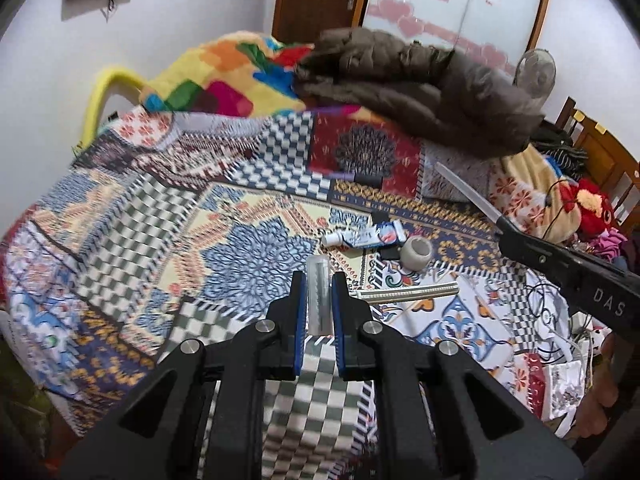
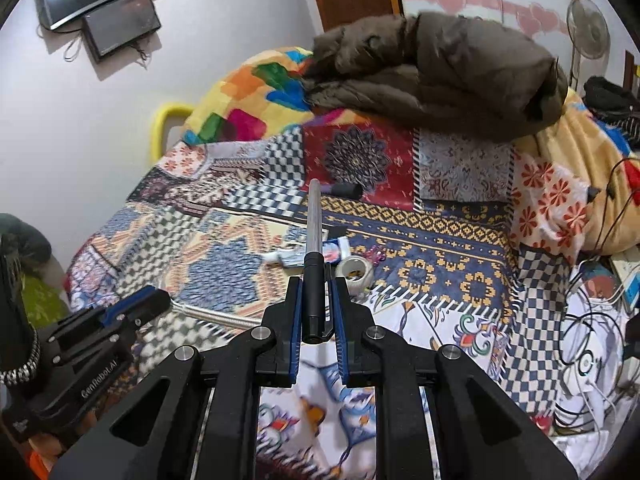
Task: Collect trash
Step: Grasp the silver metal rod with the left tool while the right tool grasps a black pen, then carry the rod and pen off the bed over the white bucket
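My left gripper (image 1: 319,280) is shut on a clear plastic tube (image 1: 319,300) and holds it above the patterned bedspread (image 1: 240,248). The right wrist view shows this gripper (image 2: 158,302) at the left with the tube (image 2: 216,316) sticking out of it. My right gripper (image 2: 318,282) is shut on a pen (image 2: 313,248) with a black barrel and a grey shaft that points away from the camera. In the left wrist view the right gripper (image 1: 505,232) comes in from the right with the pen (image 1: 468,194). A toothpaste tube (image 1: 364,236), a tape roll (image 1: 416,254) and a cream stick (image 1: 408,292) lie on the bed.
A brown jacket (image 2: 440,64) and a colourful blanket (image 2: 256,96) are piled at the head of the bed. A black marker (image 2: 346,190) lies further back. Tangled cables (image 2: 588,344) cover the right side. A standing fan (image 2: 588,28) and a wooden chair (image 1: 600,152) stand beyond.
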The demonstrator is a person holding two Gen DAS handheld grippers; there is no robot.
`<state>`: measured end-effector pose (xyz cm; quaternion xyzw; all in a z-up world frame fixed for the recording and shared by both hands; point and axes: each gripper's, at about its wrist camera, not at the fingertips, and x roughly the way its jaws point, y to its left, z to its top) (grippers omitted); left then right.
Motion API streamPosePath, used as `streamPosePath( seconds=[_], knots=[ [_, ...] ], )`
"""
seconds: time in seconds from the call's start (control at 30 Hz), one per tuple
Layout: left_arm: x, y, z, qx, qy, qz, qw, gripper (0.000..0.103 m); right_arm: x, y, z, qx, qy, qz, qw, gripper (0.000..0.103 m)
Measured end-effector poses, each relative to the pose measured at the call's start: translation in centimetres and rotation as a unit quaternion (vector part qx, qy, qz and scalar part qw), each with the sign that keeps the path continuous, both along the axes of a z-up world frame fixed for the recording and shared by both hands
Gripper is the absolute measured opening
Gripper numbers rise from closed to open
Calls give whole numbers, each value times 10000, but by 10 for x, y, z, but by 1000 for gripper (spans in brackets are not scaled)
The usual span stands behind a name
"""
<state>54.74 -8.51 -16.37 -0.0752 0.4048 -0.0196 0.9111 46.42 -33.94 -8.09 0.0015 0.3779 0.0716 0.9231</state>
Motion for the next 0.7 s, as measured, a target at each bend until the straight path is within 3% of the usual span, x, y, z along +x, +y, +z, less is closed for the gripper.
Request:
streamPosePath(
  seconds=[0.33,0.7],
  knots=[
    [-83,31,73,81,-493,324,9982,11,-75,38,50,-96,-463,277,9985,13],
    [-188,85,113,174,-730,888,9932,11,-162,86,73,-32,-743,693,9948,13]
  ],
)
